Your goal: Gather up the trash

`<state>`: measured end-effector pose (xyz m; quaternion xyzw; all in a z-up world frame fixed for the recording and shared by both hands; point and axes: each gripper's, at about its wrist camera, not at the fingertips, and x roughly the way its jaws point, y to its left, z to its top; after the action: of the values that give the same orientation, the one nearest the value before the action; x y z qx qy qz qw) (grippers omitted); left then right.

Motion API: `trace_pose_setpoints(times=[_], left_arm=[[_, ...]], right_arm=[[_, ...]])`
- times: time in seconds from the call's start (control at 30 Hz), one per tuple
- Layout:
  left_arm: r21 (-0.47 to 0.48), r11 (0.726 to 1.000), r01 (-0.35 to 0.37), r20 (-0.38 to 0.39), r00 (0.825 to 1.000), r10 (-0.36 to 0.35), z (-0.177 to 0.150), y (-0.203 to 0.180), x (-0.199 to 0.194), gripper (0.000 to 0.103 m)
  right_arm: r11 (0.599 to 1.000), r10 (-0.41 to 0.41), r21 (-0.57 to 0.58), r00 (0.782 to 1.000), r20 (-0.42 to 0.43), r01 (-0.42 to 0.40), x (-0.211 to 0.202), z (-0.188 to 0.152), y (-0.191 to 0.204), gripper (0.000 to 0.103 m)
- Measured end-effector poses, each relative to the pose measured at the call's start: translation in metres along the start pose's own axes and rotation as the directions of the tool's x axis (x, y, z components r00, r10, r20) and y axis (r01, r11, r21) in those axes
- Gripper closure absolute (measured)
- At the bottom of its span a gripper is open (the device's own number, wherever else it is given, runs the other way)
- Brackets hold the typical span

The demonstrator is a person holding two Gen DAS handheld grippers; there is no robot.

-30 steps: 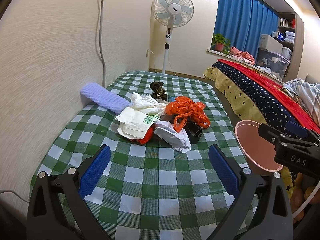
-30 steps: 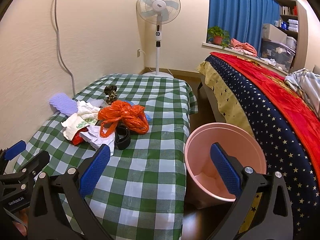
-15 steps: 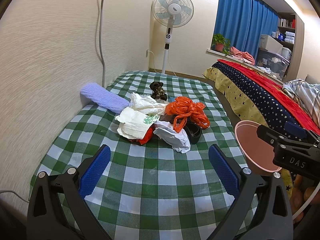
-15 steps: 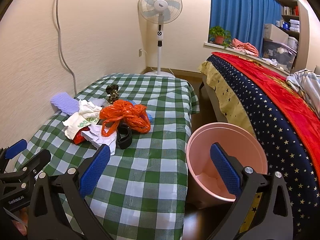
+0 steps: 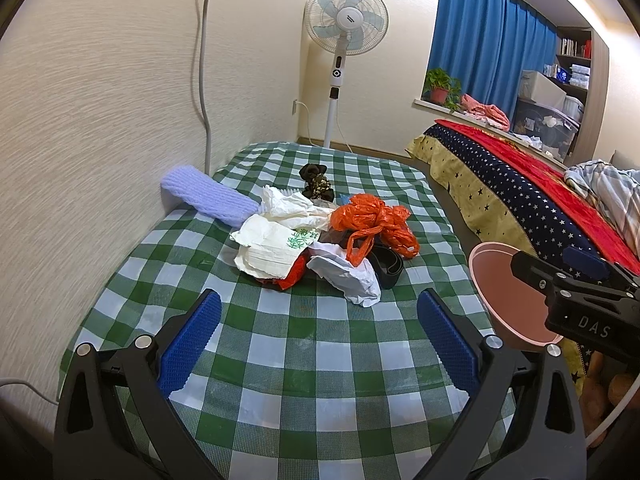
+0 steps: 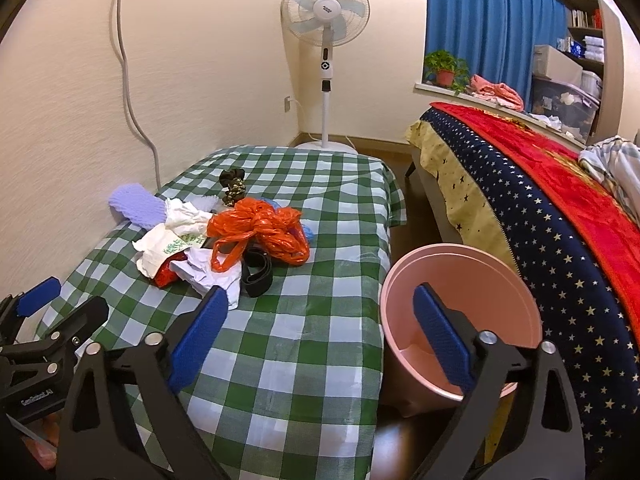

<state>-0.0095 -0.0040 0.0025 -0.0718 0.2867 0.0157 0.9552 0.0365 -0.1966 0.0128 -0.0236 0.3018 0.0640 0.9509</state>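
Green-and-white checked cloth covers the table (image 5: 320,344), which stands against a cream wall. A heap of trash lies on it toward the far half: an orange plastic bag (image 5: 374,226), crumpled white paper and bags (image 5: 280,240), a white scrap (image 5: 348,278) at the near edge of the heap, a bit of red wrapper (image 5: 294,274) tucked under the white paper, and a black loop (image 5: 386,266) partly beneath the orange bag. Just behind the heap sits a small dark patterned item (image 5: 317,182), and a lilac knitted piece (image 5: 208,196) lies on the wall side, touching the white paper.

The left gripper (image 5: 318,336) hovers over the near part of the table, its blue-padded fingers (image 5: 190,340) spread wide with only cloth between them, well short of the heap. The right gripper (image 6: 318,336) hangs over the table's right edge; its fingers (image 6: 440,336) are closing slightly, yet they stand wide apart and grasp nothing. One of its fingers appears in front of a pink bin (image 6: 516,280), which stands on the floor just beside the table, between it and a bed (image 6: 560,208) with a star-patterned navy and red cover.

A standing fan (image 6: 326,20) is at the far end of the table near the corner, blue curtains (image 6: 488,20) hang behind a potted plant (image 6: 446,66) on the sill, and a grey cable (image 5: 204,60) runs down the wall.
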Motion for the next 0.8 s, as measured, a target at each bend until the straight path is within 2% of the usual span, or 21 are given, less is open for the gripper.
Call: trace_pose_setpoints(times=[0.23,0.4,0.53,0.67,0.73,0.8], left_arm=[[-0.005,1.000,-0.001,0.000,1.000,0.001,0.004,-0.004,0.001,0.016],[-0.014,1.000,0.023,0.005,1.000,-0.022,0.020,-0.007,0.000,0.039],[-0.002,0.999,0.049,0.011,0.999,-0.049,0.045,-0.010,0.001,0.053],[0.033,0.997,0.074,0.011,0.997,-0.074,0.065,-0.015,0.005,0.064],[0.059,0.993,0.105,-0.003,0.994,-0.105,0.077,-0.018,0.011,0.066],[0.076,0.989,0.126,-0.024,0.992,-0.124,0.089,-0.016,0.018,0.073]], right_arm=[[0.998,0.056,0.032,0.998,-0.014,-0.056,0.002,0.002,-0.006,0.036],[0.990,0.117,0.077,0.993,-0.009,-0.116,0.002,0.011,-0.017,0.051],[0.981,0.164,0.101,0.986,0.004,-0.163,0.003,0.029,-0.028,0.066],[0.973,0.213,0.086,0.977,0.011,-0.213,0.005,0.051,-0.035,0.072],[0.970,0.231,0.082,0.973,0.002,-0.231,0.009,0.060,-0.037,0.072],[0.963,0.263,0.066,0.965,-0.017,-0.261,0.018,0.073,-0.039,0.072]])
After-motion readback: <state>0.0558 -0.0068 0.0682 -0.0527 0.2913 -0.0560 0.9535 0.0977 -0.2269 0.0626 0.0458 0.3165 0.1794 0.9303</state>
